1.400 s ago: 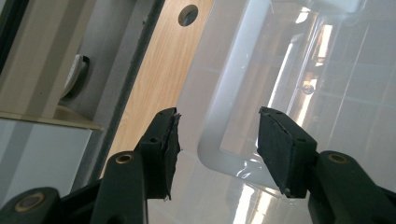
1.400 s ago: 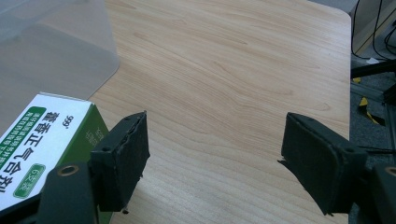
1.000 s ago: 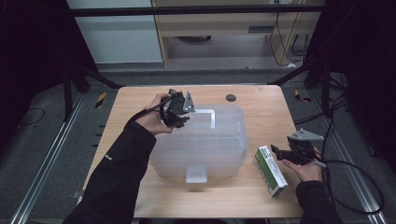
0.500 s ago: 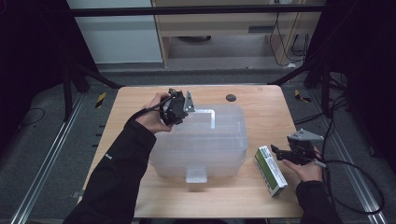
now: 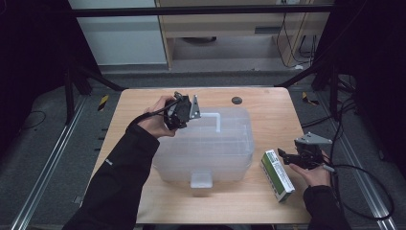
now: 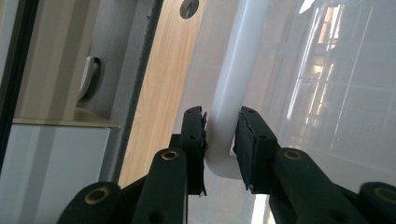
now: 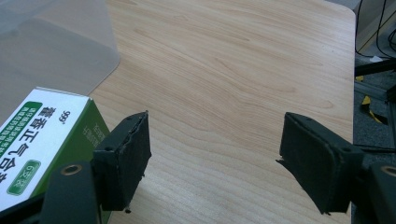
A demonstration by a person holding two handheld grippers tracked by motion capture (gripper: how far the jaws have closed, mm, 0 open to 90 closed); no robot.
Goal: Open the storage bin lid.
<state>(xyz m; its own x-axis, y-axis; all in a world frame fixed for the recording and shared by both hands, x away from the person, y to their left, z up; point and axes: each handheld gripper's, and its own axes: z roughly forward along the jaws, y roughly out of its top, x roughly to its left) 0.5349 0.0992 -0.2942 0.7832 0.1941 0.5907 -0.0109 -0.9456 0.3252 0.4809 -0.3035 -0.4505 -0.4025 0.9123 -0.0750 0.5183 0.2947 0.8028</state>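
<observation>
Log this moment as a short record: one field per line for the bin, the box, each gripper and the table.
bin: translucent plastic storage bin with lid on, mid-table, white latch at its near side
handle: white handle on the bin lid
left gripper: left gripper, jaws just closing, either side of the handle; one pad touches, full clamp unclear
right gripper: right gripper, jaws wide, nothing between them, beside the box
box: green and white carton, lying flat right of the bin
table: wooden table, small dark disc near its far edge
</observation>
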